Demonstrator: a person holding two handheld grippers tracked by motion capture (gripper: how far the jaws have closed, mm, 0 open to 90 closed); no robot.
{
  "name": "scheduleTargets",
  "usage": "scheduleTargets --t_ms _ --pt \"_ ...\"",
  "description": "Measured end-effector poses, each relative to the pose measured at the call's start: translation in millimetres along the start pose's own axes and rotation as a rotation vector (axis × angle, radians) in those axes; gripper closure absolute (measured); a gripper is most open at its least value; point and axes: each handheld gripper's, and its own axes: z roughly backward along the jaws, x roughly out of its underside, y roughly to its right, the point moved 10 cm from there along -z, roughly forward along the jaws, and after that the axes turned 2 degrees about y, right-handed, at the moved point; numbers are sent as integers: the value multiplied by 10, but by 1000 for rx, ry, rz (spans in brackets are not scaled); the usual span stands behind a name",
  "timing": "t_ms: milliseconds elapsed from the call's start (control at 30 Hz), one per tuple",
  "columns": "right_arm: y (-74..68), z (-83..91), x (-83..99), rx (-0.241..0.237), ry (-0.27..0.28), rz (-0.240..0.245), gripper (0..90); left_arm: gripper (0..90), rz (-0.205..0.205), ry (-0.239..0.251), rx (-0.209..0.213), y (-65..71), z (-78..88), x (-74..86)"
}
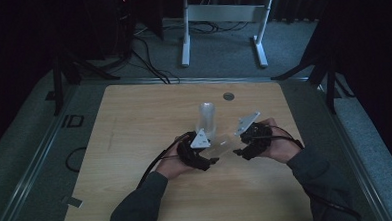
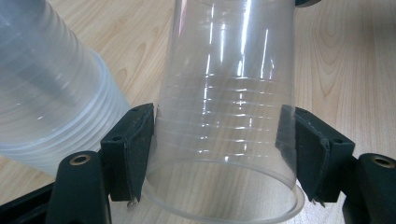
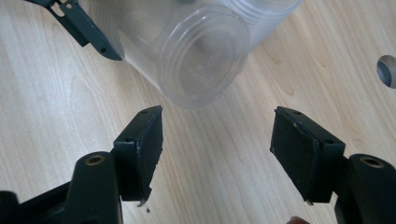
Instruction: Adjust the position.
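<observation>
A single clear plastic cup lies on its side between my left gripper's black pads, which press on its wall near the rim. In the high view this cup sits between the two hands, held by the left gripper. A stack of clear cups stands just beside it, upright on the table. My right gripper faces the cup's base with its jaws apart and nothing between them. The base lies a little beyond its fingertips.
The wooden table has a grey grommet hole at the back, also in the right gripper view. A white frame stands on the floor beyond. The left gripper's jaw tip shows beside the cup.
</observation>
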Motion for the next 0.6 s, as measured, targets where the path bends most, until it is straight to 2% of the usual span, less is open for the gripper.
scheduleTargets --t_ms 600 --pt "-97 -65 30 -47 -75 67 341 290 -55 -44 17 86 -51 53"
